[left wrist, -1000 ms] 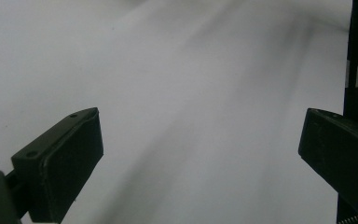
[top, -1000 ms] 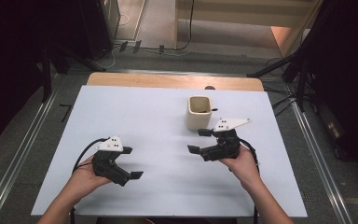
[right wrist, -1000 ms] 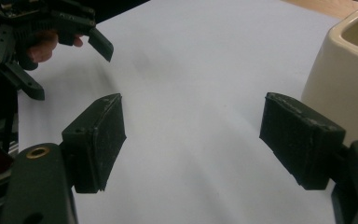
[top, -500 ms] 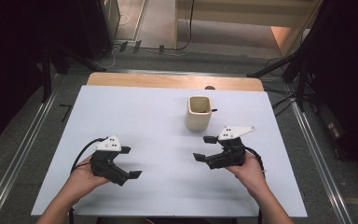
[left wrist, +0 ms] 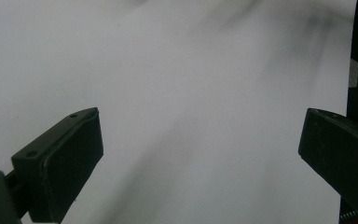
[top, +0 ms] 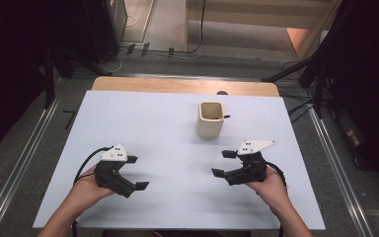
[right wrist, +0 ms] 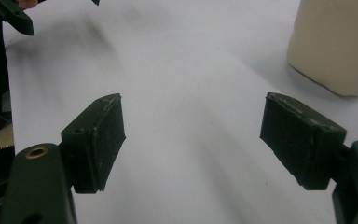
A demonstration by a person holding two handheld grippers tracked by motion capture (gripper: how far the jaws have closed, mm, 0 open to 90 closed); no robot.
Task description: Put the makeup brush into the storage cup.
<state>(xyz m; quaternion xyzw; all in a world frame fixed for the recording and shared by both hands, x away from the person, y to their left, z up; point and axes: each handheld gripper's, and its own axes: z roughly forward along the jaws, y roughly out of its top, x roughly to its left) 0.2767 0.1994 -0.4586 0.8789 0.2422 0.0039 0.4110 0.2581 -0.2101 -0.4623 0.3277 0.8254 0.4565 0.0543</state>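
Two grippers, one in each of my hands, and both stand with jaws spread wide and nothing between them; the left gripper hangs low over the near left of the table, well apart from everything; the right gripper sits near right, its jaws pointing across toward the left; the cup stands upright on the far middle of the table, just beyond my right gripper and apart from it; in the right gripper view the cup shows at the upper right, off to the side of the jaws rather than between them

I judge the cup stiff and fairly light, a cream squarish beaker with rounded corners, likely ceramic or hard plastic, so smooth and a bit slippery under rubber pads; it would chip if knocked over; a small dark thing pokes over its rim, too small to tell; I would take it across two flat opposite walls, about mid-height, squarely, since a corner grip could twist out
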